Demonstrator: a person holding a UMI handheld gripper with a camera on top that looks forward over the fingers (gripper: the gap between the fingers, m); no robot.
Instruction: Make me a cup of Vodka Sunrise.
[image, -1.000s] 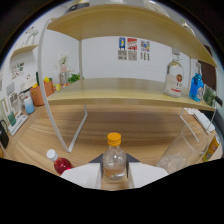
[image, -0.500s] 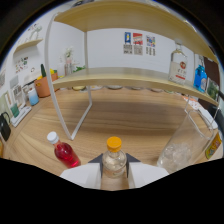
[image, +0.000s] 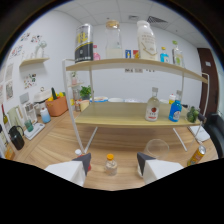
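Orange-capped bottle (image: 111, 164) stands free on the wooden table (image: 125, 145) between the spread jaws; probably juice.

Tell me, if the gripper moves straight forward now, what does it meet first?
Probably the small clear bottle with an orange cap, standing between the open gripper's fingers; depth is uncertain.

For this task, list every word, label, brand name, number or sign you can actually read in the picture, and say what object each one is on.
No text can be read anywhere.
Clear bottle with a red label on the lower shelf: print too blurred.
Blue bottle beside it: label unreadable.
Black and white can on the top shelf: markings blurred.
Posters on the back wall: too small.
Small orange-capped bottle between the open jaws: no legible label.
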